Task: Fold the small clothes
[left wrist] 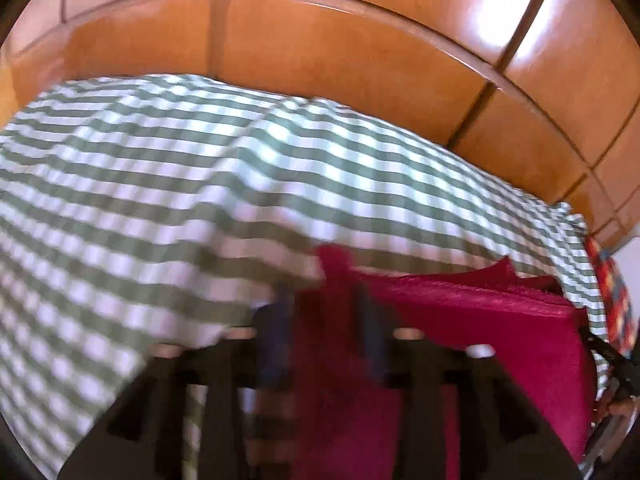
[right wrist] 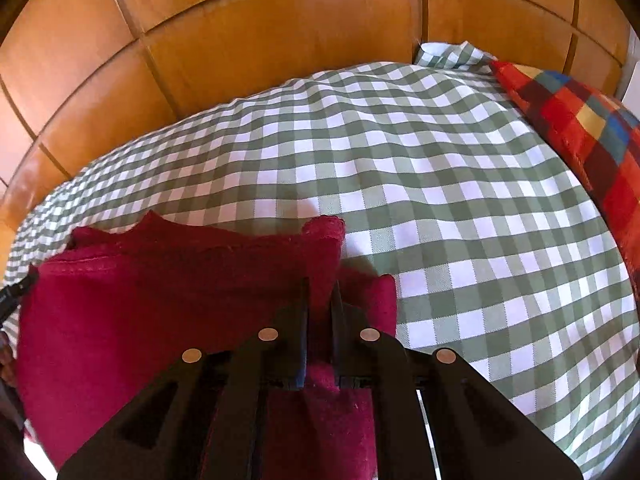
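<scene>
A crimson red cloth (right wrist: 160, 304) is held up over a green and white checked bedcover (right wrist: 440, 200). My right gripper (right wrist: 320, 292) is shut on the cloth's right corner, which sticks up between the fingers. My left gripper (left wrist: 326, 292) is shut on the cloth's left corner (left wrist: 336, 264); this view is blurred. The cloth (left wrist: 500, 320) stretches to the right from there toward the other gripper, with a folded layer visible along its upper edge.
A wooden panelled headboard (right wrist: 240, 60) runs behind the bed, also in the left wrist view (left wrist: 320, 48). A multicoloured checked pillow (right wrist: 588, 128) lies at the right of the bed; its edge shows in the left wrist view (left wrist: 616, 300).
</scene>
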Demonstrator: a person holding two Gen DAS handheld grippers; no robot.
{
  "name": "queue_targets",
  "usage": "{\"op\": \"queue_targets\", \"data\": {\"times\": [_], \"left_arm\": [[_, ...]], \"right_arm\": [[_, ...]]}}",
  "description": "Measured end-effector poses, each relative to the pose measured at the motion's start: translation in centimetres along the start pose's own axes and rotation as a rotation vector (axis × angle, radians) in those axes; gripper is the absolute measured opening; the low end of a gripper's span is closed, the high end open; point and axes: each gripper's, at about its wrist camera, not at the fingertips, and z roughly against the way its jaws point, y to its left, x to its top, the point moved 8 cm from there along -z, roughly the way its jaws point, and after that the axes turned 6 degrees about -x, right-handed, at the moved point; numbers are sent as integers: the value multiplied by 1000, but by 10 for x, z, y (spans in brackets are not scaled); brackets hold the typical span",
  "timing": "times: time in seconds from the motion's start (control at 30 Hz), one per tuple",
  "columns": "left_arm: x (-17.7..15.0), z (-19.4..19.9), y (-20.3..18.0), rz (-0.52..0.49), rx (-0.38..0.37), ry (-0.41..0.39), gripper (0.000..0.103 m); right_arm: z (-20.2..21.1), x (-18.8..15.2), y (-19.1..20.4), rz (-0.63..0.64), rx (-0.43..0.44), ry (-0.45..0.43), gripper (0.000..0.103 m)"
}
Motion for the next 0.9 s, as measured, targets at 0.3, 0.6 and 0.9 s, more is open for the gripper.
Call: {"op": "queue_targets", "data": {"times": [0.3,0.6,0.9], "left_arm": [[-68,91,43,-8,-148,-19,46],[-154,116,20,-29,-291,16,25],[-170,113,21,-59,-184,6,9]], "right_arm": [[70,-48,-9,-25,120,-46,62],[99,-133,-4,-29,210,38,62],[98,-141,-6,72,67,25,14]]}}
